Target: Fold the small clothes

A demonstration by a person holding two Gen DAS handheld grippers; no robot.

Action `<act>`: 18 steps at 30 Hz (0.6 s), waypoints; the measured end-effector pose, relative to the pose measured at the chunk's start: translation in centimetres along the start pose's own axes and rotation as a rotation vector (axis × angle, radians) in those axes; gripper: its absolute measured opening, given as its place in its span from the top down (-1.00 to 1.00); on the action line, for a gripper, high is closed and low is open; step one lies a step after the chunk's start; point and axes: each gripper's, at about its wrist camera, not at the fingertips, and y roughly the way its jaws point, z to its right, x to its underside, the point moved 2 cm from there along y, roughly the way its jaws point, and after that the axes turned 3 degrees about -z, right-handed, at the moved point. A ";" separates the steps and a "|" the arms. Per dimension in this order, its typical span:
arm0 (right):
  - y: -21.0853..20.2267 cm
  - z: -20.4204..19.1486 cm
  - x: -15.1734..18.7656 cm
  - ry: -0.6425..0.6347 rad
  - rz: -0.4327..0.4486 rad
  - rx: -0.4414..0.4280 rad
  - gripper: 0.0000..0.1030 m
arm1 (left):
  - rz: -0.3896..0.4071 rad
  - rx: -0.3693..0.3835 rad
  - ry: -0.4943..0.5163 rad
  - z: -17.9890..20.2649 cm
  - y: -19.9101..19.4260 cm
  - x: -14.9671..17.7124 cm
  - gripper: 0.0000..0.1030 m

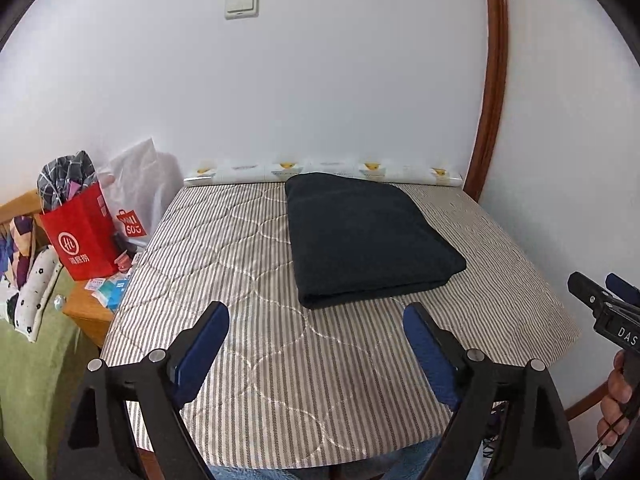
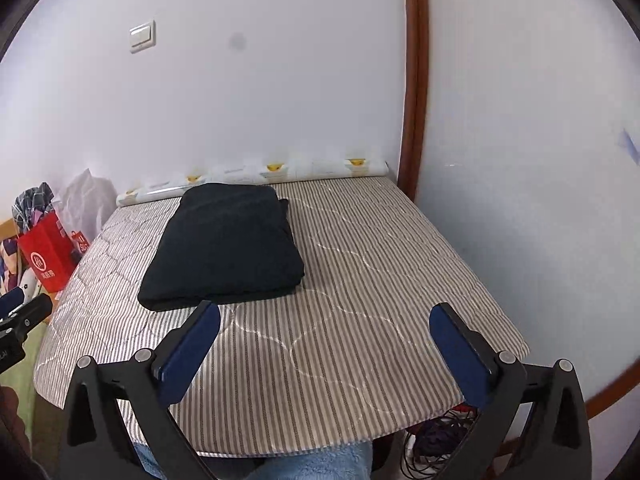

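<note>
On the striped quilted table [image 1: 248, 360] in your left wrist view, the folded black garment [image 1: 368, 240] lies flat toward the far side, slightly right of centre, its near edge just beyond your left gripper [image 1: 316, 316]. Your fingers [image 1: 208, 340] stand wide apart and hold nothing, hovering over the near part of the table. At the right edge your right gripper [image 1: 604, 300] shows only partly, so its spread cannot be told from this view. Far left, a red paper bag [image 1: 80, 240] stands beside the table, and a row of white packets [image 1: 320, 172] lines the wall behind the garment.

From your right wrist view, the black garment [image 2: 224, 244] sits left of centre on the table [image 2: 380, 280], well away from the right edge. Your right gripper [image 2: 324, 314] is spread wide and empty, its left finger [image 2: 192, 340] close to the garment's near edge.
</note>
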 end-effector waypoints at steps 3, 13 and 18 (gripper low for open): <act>-0.3 0.7 0.3 0.016 -0.003 0.011 -0.99 | -0.003 0.003 0.001 0.4 -0.1 0.1 -0.71; -0.5 1.4 1.1 0.035 -0.012 0.039 -0.99 | -0.005 0.002 0.015 1.4 -0.5 0.4 -0.72; -0.6 1.4 1.4 0.038 -0.018 0.042 -0.99 | -0.012 0.002 0.013 1.3 -0.6 0.6 -0.72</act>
